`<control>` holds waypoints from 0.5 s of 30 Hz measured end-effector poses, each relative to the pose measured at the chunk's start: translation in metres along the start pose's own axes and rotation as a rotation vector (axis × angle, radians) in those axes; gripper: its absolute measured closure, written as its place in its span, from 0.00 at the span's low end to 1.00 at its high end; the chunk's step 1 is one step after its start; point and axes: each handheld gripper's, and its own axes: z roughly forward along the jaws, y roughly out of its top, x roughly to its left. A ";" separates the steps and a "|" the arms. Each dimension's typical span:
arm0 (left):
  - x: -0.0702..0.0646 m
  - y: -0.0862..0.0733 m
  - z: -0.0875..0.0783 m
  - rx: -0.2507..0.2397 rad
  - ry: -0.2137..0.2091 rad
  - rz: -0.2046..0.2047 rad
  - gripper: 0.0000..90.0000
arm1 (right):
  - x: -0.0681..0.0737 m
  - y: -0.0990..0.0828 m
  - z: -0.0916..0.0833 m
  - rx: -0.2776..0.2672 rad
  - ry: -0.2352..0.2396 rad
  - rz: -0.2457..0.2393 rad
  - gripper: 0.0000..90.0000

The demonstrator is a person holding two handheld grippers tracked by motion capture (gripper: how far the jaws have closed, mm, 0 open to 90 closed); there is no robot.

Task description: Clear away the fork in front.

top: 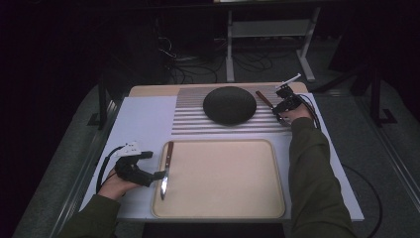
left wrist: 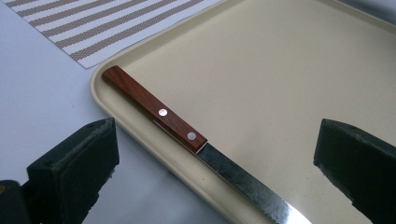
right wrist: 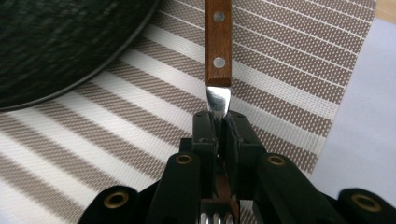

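Note:
A wood-handled knife (top: 166, 168) (left wrist: 154, 109) lies along the left side of the beige tray (top: 223, 178) (left wrist: 261, 70), with its handle resting on the rim. My left gripper (top: 157, 174) (left wrist: 219, 140) is open, its jaws wide apart on either side of the blade and not touching it. Far right on the striped placemat (top: 193, 124) (right wrist: 280, 60), my right gripper (top: 279, 116) (right wrist: 219, 126) is shut on the metal neck of a wood-handled fork (top: 264, 99) (right wrist: 218, 42). The fork's tines show below the jaws in the right gripper view.
A black woven plate (top: 229, 105) (right wrist: 60, 42) sits in the middle of the placemat, just left of the fork. The white table surface (top: 143, 119) extends left of the placemat. Table edges lie close on both sides, with dark floor and cables beyond.

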 end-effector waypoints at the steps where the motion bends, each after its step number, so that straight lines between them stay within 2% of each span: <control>1: 0.000 0.000 0.000 0.000 0.000 0.000 0.00 | 0.001 -0.001 -0.003 -0.005 0.006 -0.005 0.92; 7: 0.000 0.003 0.001 -0.007 -0.006 -0.007 0.00 | 0.018 -0.012 -0.029 -0.044 0.046 -0.053 0.91; 15: -0.002 0.010 0.003 -0.016 -0.016 -0.011 0.00 | 0.059 -0.030 -0.059 -0.081 0.082 -0.143 0.91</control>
